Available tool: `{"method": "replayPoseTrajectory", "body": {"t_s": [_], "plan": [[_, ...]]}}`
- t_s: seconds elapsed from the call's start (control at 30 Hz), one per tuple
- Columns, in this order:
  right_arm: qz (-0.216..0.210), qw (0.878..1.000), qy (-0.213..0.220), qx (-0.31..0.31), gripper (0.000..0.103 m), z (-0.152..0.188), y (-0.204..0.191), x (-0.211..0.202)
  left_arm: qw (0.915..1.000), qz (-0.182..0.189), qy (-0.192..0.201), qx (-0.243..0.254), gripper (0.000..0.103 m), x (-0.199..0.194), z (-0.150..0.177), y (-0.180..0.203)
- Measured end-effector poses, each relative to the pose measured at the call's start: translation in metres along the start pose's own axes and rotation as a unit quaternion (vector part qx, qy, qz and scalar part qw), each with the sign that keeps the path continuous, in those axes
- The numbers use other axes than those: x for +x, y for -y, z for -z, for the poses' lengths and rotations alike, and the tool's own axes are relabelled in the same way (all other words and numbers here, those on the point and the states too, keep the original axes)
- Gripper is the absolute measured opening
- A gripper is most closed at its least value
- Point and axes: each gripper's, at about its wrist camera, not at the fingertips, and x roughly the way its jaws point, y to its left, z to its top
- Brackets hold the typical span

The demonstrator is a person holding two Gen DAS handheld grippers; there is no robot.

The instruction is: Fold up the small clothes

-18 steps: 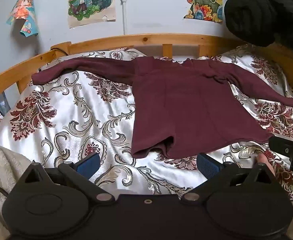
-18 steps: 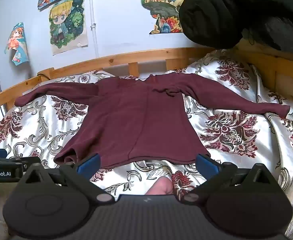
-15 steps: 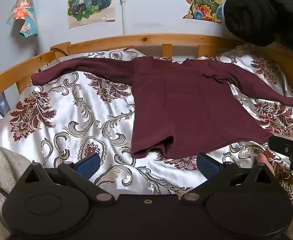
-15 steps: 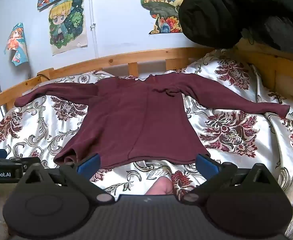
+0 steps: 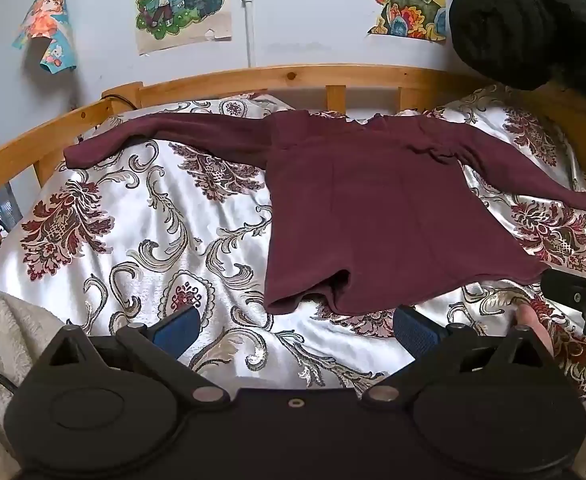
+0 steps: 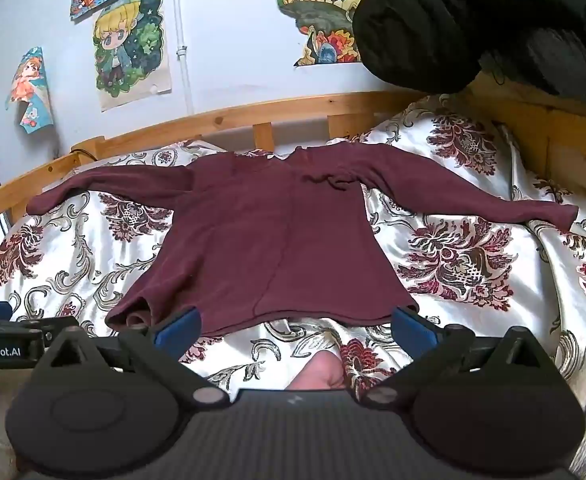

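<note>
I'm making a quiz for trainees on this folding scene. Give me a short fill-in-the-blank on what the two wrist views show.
1. The maroon shirt lies flat with both sleeves spread ____.
2. The bedspread under it has a ____ pattern.
3. The left gripper and the right gripper both have jaws standing ____.
4. The bed rail is made of ____.

Missing words: out; floral; open; wood

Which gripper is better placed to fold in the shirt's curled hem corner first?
Left, probably: the left gripper faces the curled hem corner of the shirt.
</note>
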Motion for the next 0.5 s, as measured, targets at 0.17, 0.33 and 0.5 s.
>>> {"method": "replayPoseTrajectory", "body": {"t_s": [0.17, 0.33, 0.5], "plan": [[0.000, 1.000, -0.001, 0.001, 0.103, 0.0000, 0.0006, 0.0003, 1.0000, 0.000, -0.002, 0.002, 0.102, 0.0005, 0.0000, -0.0002], [0.000, 1.000, -0.001, 0.001, 0.103, 0.0001, 0.0010, 0.0006, 1.0000, 0.000, -0.002, 0.002, 0.102, 0.0007, 0.0003, -0.0003], [0.000, 1.000, -0.002, 0.002, 0.103, 0.0003, 0.0010, 0.0006, 1.0000, 0.000, -0.002, 0.002, 0.102, 0.0007, 0.0001, -0.0001]]}}
